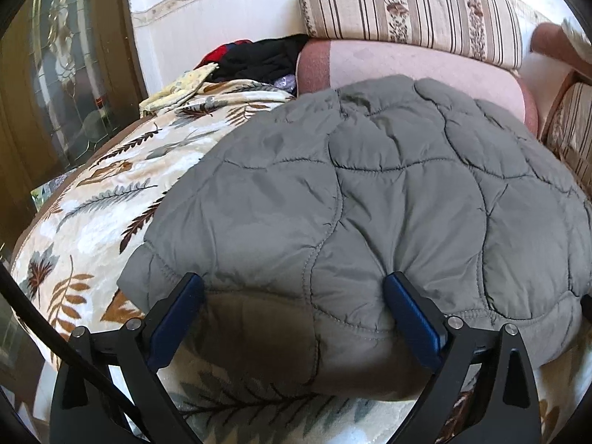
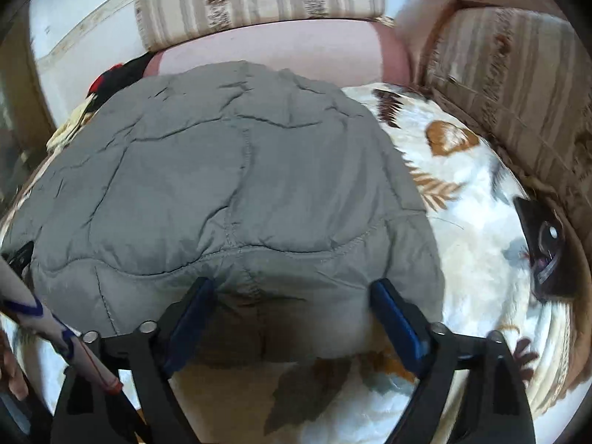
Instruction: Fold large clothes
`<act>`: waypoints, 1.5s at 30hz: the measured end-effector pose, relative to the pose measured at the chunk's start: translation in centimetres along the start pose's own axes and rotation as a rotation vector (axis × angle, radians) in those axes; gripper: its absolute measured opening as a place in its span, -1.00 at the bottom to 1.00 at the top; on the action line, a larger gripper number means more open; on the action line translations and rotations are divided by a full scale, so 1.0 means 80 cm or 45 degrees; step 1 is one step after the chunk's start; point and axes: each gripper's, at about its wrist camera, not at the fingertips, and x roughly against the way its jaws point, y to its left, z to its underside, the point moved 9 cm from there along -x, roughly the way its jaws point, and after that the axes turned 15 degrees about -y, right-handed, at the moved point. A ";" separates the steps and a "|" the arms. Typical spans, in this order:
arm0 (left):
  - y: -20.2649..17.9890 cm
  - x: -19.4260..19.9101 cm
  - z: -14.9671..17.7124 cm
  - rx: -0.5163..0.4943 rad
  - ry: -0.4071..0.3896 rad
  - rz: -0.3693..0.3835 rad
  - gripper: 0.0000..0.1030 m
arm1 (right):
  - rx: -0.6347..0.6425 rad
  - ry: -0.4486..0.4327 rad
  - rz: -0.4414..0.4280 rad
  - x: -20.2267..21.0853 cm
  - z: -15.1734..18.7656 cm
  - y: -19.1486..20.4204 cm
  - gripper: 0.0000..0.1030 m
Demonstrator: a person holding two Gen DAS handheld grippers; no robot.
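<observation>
Both my tools tilt steeply down at the near edge of the grey quilted jacket (image 1: pixel 370 185), which lies folded on the leaf-print blanket (image 1: pixel 92 199) over the sofa, its far edge against a pink cushion (image 1: pixel 407 70). My left tool (image 1: pixel 294 288) stands wide open, its blue pads (image 1: pixel 410 318) straddling the jacket's hem without pinching it. My right tool (image 2: pixel 292 292) is spread wide too, pads (image 2: pixel 396 322) either side of the hem at the jacket's right corner, nothing clamped. A dark device (image 2: pixel 544 251) lies on the blanket to the right. That view is blurred.
</observation>
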 end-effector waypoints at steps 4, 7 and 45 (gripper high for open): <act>0.005 0.023 -0.001 0.029 0.034 0.034 0.91 | -0.046 0.010 -0.028 0.023 -0.006 -0.001 0.78; 0.006 0.059 -0.004 0.074 0.035 0.096 0.91 | -0.118 -0.029 -0.081 0.057 -0.017 0.003 0.76; 0.042 0.288 -0.117 -0.020 -0.221 -0.054 1.00 | 0.071 -0.481 -0.074 0.302 -0.117 0.091 1.00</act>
